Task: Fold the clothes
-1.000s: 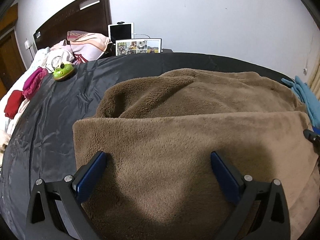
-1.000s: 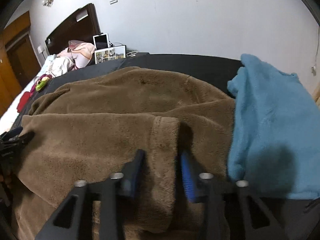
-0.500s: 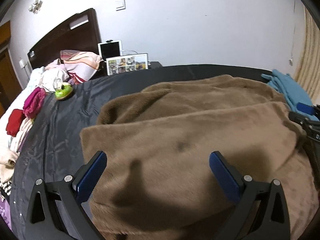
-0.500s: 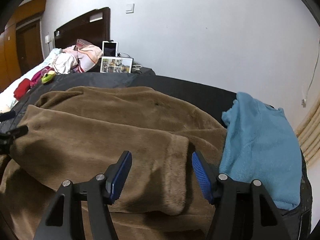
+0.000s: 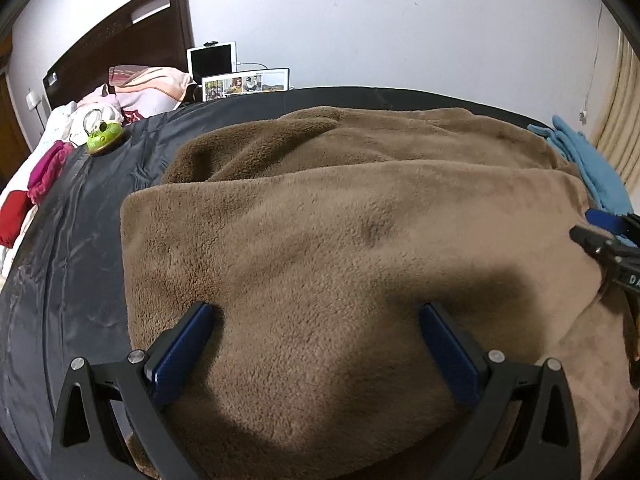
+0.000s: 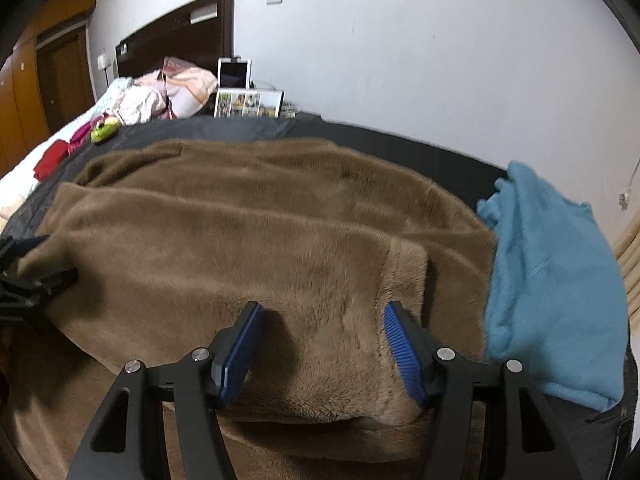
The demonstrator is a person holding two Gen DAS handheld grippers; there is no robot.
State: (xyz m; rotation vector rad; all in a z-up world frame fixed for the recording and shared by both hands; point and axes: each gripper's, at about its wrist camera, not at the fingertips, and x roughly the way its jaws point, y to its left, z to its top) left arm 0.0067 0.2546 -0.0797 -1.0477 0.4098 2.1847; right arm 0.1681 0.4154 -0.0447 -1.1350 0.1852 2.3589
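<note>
Black bed sheet (image 5: pixel 72 240), brown fleece (image 5: pixel 340 240) released since earlier; right claw (image 6: pixel 324 316) now spread, left claw (image 5: pixel 316 316) wide

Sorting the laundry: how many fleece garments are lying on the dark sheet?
2. The brown fleece is spread across the middle under both grippers; the blue fleece lies against its right edge. More may be hidden underneath.

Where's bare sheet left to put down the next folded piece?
Free: black sheet left of the brown fleece, up to the green toy; also the strip behind the fleece toward the photo frame. Crowded: right side, blue garment abuts the fleece.
</note>
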